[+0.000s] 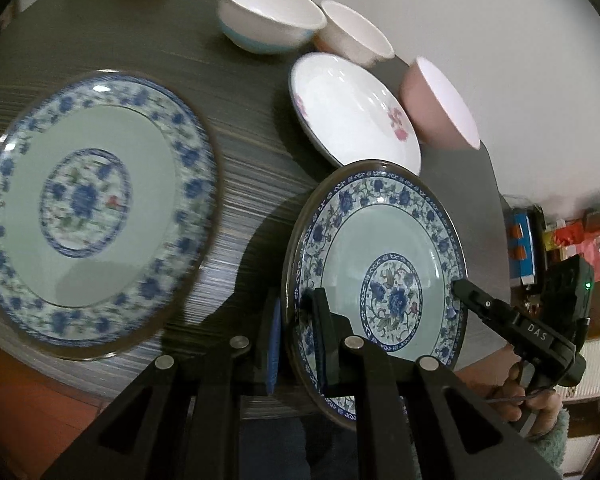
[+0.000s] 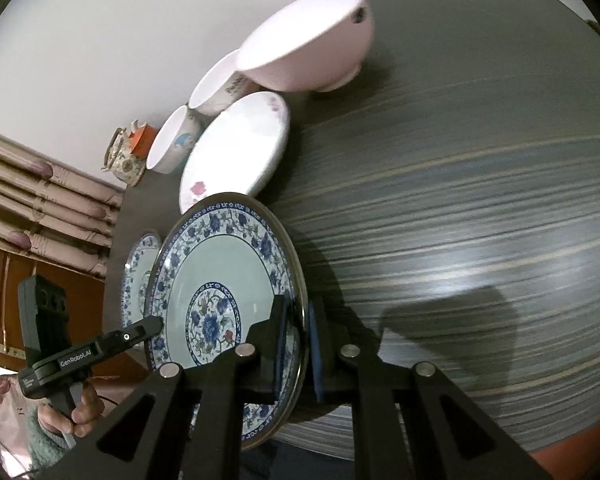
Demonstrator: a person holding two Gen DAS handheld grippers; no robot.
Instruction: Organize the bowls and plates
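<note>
Plate (image 1: 380, 276) of stiff, slick, breakable ceramic hangs above the table (image 2: 460, 200), rims pinched between left gripper (image 1: 296, 336) and right gripper (image 2: 298, 344), both clenched, a sound two-sided hold.

Held plate (image 1: 384, 264) tilted on edge between my two hand-held grippers: my left hand-held gripper (image 1: 298, 340) pinched its left rim, my right hand-held gripper (image 2: 298, 344) pinched its right rim. Second plate (image 1: 92, 212) sat flat on bench (image 1: 240, 152), left of held one. Shallow dish (image 1: 352, 112) lay behind held plate. Three bowls behind dish: left bowl (image 1: 268, 16), middle bowl (image 1: 356, 34), right bowl (image 1: 440, 104) near bench edge. Teapot (image 2: 126, 158) stood beyond bowls, at far end.
</note>
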